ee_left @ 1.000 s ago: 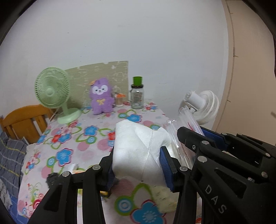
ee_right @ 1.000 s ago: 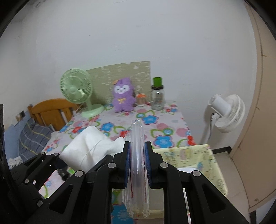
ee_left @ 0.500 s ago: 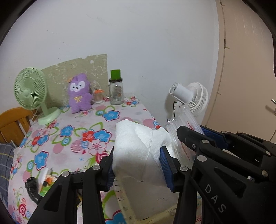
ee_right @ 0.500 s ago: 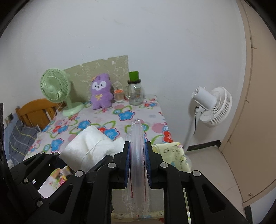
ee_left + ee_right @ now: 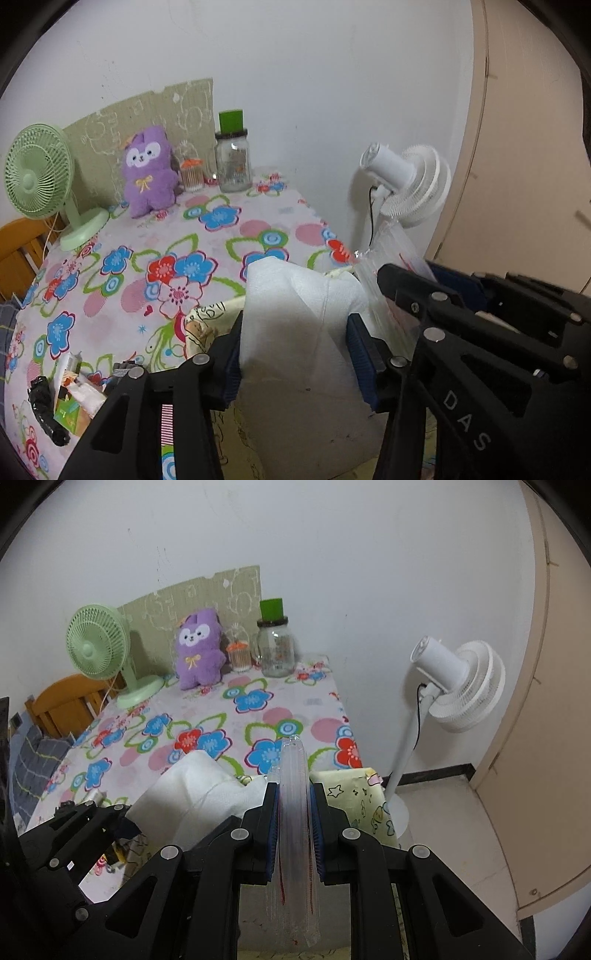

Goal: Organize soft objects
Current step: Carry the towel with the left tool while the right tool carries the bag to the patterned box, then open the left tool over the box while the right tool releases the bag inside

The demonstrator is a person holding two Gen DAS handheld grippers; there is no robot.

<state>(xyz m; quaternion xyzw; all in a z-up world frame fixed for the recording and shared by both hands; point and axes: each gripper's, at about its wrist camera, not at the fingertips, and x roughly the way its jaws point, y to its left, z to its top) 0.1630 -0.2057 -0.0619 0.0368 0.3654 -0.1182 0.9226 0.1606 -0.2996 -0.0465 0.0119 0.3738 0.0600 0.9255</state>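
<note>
My left gripper [image 5: 295, 354] is shut on a folded white cloth [image 5: 299, 314] and holds it above the near right end of the flowered table [image 5: 184, 236]. The cloth also shows in the right wrist view [image 5: 195, 790]. My right gripper [image 5: 293, 834] is shut on a stack of clear zip bags [image 5: 293, 812], just right of the left gripper; the bags show in the left wrist view [image 5: 388, 266]. A yellow patterned cloth [image 5: 354, 797] lies below both grippers at the table's end.
A purple plush toy [image 5: 147, 173], a green desk fan [image 5: 40, 177], a glass jar with green lid [image 5: 232, 158] and a small container [image 5: 192, 173] stand at the back. A white floor fan [image 5: 454, 686] stands right of the table. Small packets [image 5: 70, 398] lie near left.
Both grippers have moved back and to the right together with the cloth and the bags. The table's back objects now sit further left and the white floor fan has come into fuller view.
</note>
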